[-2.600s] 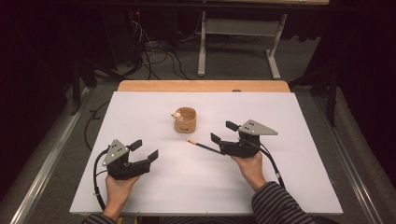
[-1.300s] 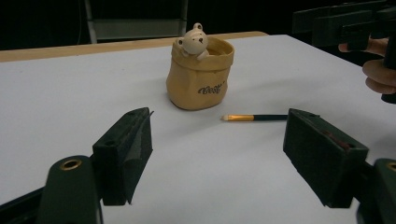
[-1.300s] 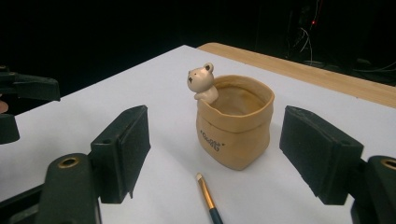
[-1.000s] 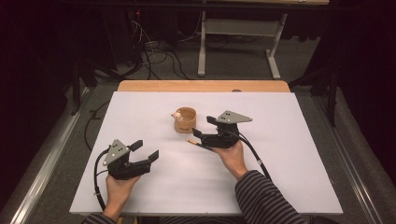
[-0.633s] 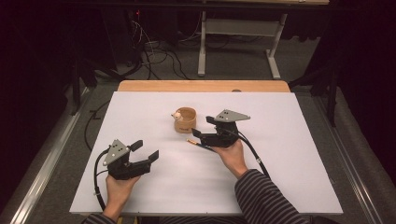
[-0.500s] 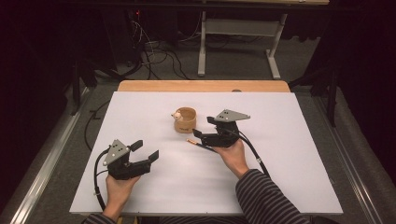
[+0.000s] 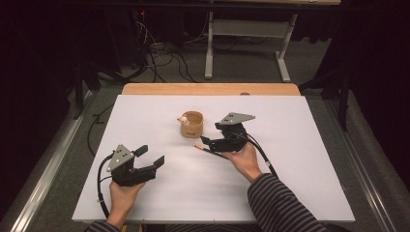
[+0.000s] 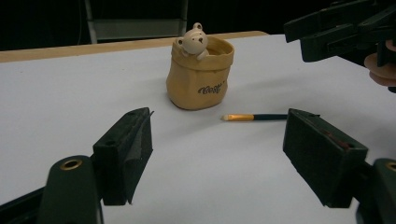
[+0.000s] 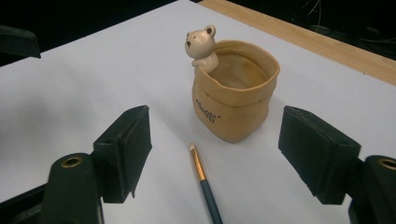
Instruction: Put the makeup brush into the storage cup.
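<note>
White desk (image 7: pixel 300 193) w/ wood strip at far edge, dark floor all round. Right hand-held gripper (image 7: pixel 209 141) hovers low over brush (image 9: pixel 204 183), jaws wide apart either side of it. Brush lies flat just beside bear pot (image 9: pixel 236 95), mid-desk. Left hand-held gripper (image 7: pixel 151 159) also spread, near front-left, well apart from both.

high view: overhead, far | gripper views: low, near | shared: bear pot (image 7: pixel 192 123), brush (image 9: pixel 204 183)

You can see dark lettering on the front of the bear pot (image 8: pixel 200 74); it looks like "Bear", though too blurred to be sure.
</note>
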`<state>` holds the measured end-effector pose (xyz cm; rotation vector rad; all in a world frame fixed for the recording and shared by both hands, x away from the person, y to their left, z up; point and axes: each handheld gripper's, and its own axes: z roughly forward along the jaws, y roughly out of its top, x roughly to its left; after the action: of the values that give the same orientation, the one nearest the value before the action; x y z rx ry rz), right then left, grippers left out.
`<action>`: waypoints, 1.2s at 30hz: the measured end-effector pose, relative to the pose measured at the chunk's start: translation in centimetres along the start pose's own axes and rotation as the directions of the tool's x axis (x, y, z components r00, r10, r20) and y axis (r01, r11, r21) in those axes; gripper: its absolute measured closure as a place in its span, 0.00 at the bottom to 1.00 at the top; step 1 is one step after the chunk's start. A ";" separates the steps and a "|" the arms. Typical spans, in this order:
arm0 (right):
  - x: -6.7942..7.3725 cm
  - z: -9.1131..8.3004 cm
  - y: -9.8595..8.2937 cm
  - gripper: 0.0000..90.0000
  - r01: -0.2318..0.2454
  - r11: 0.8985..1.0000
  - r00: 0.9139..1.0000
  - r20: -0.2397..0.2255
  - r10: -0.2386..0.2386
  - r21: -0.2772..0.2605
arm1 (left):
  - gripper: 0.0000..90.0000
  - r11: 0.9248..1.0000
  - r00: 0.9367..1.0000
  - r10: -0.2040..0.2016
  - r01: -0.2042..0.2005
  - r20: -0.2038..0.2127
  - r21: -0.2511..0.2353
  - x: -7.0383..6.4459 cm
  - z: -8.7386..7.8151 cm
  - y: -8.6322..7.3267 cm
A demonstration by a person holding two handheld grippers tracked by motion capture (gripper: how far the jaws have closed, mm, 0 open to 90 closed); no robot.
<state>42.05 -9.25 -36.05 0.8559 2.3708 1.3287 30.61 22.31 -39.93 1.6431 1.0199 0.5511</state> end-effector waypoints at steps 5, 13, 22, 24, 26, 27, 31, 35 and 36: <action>0.0 0.0 0.2 0.32 0.028 0.999 1.000 -0.005 -0.028 0.015 | 0.27 1.000 1.000 0.001 -0.001 0.000 0.000 0.0 0.0 0.0; 0.0 -0.2 0.7 0.34 0.051 0.997 0.999 -0.003 -0.051 0.058 | 0.27 1.000 1.000 0.000 0.000 0.001 0.001 0.0 0.0 0.0; 0.2 0.0 1.1 0.37 0.079 0.988 0.997 -0.013 -0.078 0.136 | 0.27 1.000 1.000 0.000 0.000 0.001 0.001 0.0 0.0 0.0; 0.2 0.1 1.3 0.37 0.080 0.984 0.997 -0.010 -0.079 0.160 | 0.27 1.000 1.000 -0.001 0.001 0.000 0.001 0.0 0.0 0.0; 0.1 0.1 1.5 0.37 0.086 0.980 0.996 -0.007 -0.087 0.180 | 0.27 1.000 1.000 -0.001 0.001 -0.001 0.001 0.0 0.0 0.0; 0.1 0.1 1.5 0.37 0.086 0.980 0.996 -0.007 -0.087 0.180 | 0.27 1.000 1.000 -0.001 0.001 -0.001 0.001 0.0 0.0 0.0; 0.2 0.2 1.7 0.36 0.102 0.972 0.995 -0.008 -0.103 0.213 | 0.27 1.000 1.000 -0.002 0.002 -0.002 0.001 0.0 0.0 0.0; 0.3 0.5 1.8 0.37 0.118 0.959 0.993 -0.026 -0.116 0.256 | 0.28 1.000 1.000 -0.004 0.004 -0.002 -0.001 0.0 0.0 0.0; 0.3 0.6 1.8 0.37 0.125 0.956 0.992 -0.026 -0.122 0.264 | 0.28 1.000 1.000 -0.005 0.005 -0.002 -0.004 0.0 -0.1 0.0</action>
<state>42.78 -7.98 -34.81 0.7555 2.6020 0.9833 30.57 22.40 -39.90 1.6362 1.0234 0.5510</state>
